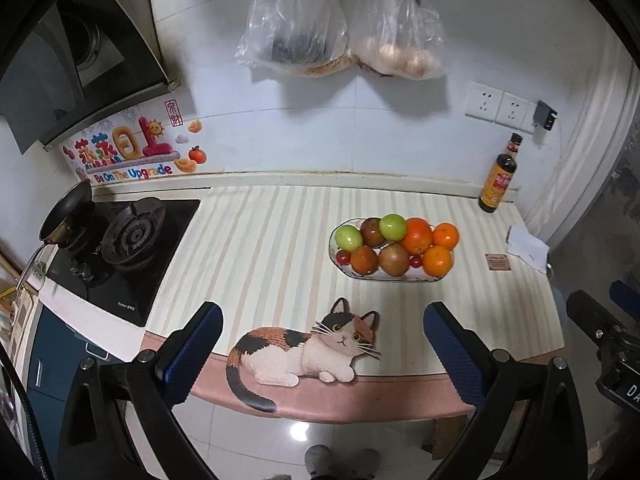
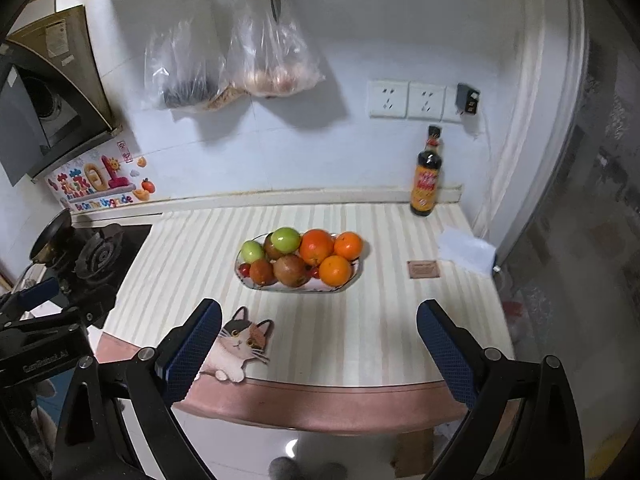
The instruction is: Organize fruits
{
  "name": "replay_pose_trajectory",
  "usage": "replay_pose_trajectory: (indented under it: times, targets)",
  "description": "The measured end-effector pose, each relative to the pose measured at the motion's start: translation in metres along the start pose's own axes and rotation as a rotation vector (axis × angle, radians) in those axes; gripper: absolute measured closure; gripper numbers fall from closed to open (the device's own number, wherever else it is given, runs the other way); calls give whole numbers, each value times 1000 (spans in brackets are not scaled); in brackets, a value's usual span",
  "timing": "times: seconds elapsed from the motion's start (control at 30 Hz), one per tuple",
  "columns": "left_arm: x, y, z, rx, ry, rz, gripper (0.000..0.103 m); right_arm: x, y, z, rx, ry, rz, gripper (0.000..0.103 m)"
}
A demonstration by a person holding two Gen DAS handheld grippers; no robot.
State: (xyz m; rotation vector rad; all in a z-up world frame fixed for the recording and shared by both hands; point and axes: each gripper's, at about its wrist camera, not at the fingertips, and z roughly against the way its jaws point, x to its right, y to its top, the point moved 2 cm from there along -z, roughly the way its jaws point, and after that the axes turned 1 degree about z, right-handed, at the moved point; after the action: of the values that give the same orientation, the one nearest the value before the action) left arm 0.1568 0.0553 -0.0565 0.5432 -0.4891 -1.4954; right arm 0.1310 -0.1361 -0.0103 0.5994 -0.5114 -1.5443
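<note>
An oval glass plate (image 1: pixel 394 277) (image 2: pixel 354 278) on the striped counter holds piled fruit: two green apples (image 1: pixel 393 227) (image 2: pixel 286 239), three oranges (image 1: pixel 417 236) (image 2: pixel 317 246), brownish-red fruits (image 1: pixel 394 259) (image 2: pixel 292 270) and small red cherry tomatoes (image 1: pixel 343 257) (image 2: pixel 244 269). My left gripper (image 1: pixel 322 322) is open and empty, held in front of the counter edge, well short of the plate. My right gripper (image 2: pixel 319 320) is open and empty, also near the front edge. The right gripper's body shows at the far right of the left wrist view (image 1: pixel 600 320).
A cat-shaped mat (image 1: pixel 304 346) (image 2: pixel 240 346) lies at the front edge. A gas stove (image 1: pixel 128 240) with a pan (image 1: pixel 66 210) is at left. A sauce bottle (image 1: pixel 498 176) (image 2: pixel 427 176), a small brown card (image 1: pixel 497 261) (image 2: pixel 424 269) and white paper (image 1: pixel 528 246) (image 2: pixel 466 250) are at right. Plastic bags (image 1: pixel 340 28) (image 2: pixel 236 68) hang on the wall.
</note>
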Motion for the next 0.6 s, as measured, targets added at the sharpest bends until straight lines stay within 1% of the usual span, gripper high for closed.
replay_pose_trajectory:
  times: [0.37, 0.6]
  targets:
    - [3, 2, -37, -68, 1, 2, 0, 4, -1, -44, -62, -20, -13, 3]
    - [4, 5, -40, -65, -9, -2, 0, 4, 2, -54, -72, -26, -4, 3]
